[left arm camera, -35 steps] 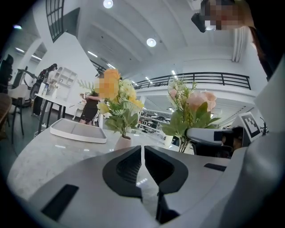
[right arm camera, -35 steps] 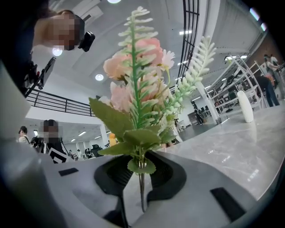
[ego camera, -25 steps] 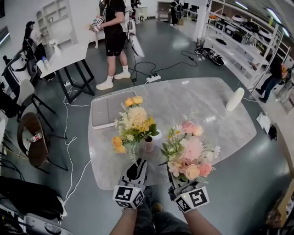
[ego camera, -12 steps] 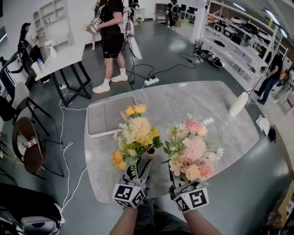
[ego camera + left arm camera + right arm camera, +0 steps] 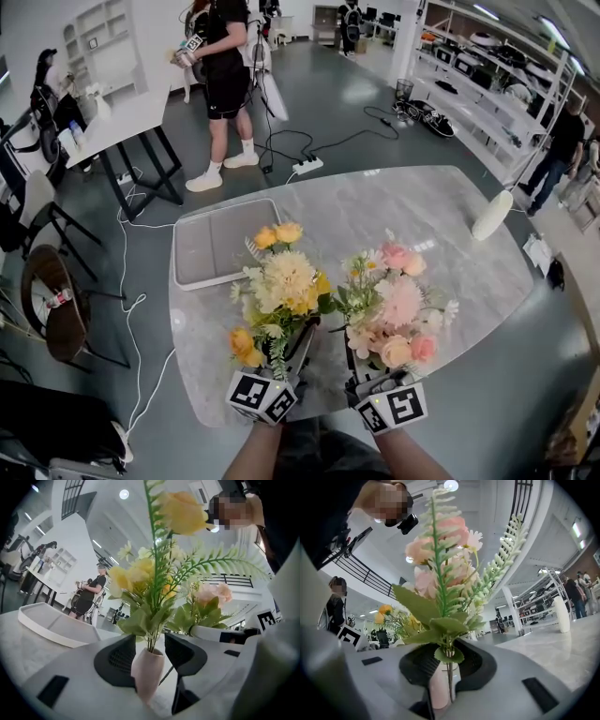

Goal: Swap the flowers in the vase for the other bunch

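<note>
Standing on the grey desk [image 5: 394,211] is one pink vase [image 5: 149,670] holding one yellow bunch [image 5: 281,286] — the left tongs [image 5: 149,641], jaws just opening to wide, flank the vase. The right tongs [image 5: 447,660] grip the stems of one pink bunch [image 5: 392,305], upright just beside the yellow one. One white tray [image 5: 211,246] lies farther back.
</note>
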A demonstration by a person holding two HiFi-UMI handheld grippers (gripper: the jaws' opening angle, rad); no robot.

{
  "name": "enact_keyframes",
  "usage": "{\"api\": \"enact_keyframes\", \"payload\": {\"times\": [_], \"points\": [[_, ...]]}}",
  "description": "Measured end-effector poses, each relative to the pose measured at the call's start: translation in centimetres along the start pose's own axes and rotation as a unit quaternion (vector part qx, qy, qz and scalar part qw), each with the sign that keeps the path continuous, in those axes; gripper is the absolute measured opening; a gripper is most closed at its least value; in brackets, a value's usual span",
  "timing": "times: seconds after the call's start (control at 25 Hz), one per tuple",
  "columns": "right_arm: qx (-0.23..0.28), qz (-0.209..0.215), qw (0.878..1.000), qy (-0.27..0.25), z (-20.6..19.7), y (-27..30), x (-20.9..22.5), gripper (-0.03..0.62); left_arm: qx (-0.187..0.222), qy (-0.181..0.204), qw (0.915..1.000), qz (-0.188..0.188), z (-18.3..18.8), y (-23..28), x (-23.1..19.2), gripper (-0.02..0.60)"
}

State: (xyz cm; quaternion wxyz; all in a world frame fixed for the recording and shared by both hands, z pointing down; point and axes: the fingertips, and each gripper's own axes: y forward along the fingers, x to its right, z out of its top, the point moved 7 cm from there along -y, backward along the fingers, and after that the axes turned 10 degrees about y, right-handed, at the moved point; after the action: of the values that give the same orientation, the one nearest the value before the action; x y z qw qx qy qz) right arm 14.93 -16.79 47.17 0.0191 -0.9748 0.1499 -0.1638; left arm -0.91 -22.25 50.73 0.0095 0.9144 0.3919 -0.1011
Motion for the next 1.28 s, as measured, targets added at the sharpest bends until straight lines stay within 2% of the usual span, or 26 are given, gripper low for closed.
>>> {"api": "enact_keyframes", "payload": {"times": [0.16, 0.36, 0.56, 1.0, 1.28], "points": [[-0.004, 0.000, 1.000, -0.002, -0.4, 0.3, 0.3, 0.086, 0.011, 0.011, 0.9998, -0.010, 0.1, 0.6, 0.0, 0.186], [-0.007, -0.009, 1.000, 0.000, -0.5, 0.6, 0.6, 0.085, 0.022, 0.024, 0.9995, -0.004, 0.9, 1.2, -0.2, 0.181], [-0.006, -0.010, 1.000, -0.004, -0.1, 0.6, 0.5, 0.086, 0.016, 0.044, 0.9988, 0.009, 1.2, 0.8, -0.2, 0.107], [-0.006, -0.010, 1.000, -0.001, 1.6, 0.1, 0.0, 0.086, 0.022, 0.051, 0.9982, 0.024, 3.6, 0.6, 0.2, 0.081], [-0.006, -0.006, 1.000, 0.000, 3.0, 0.2, -1.0, 0.086, 0.022, 0.052, 0.9982, 0.020, 5.3, 0.5, 0.7, 0.078]]}}
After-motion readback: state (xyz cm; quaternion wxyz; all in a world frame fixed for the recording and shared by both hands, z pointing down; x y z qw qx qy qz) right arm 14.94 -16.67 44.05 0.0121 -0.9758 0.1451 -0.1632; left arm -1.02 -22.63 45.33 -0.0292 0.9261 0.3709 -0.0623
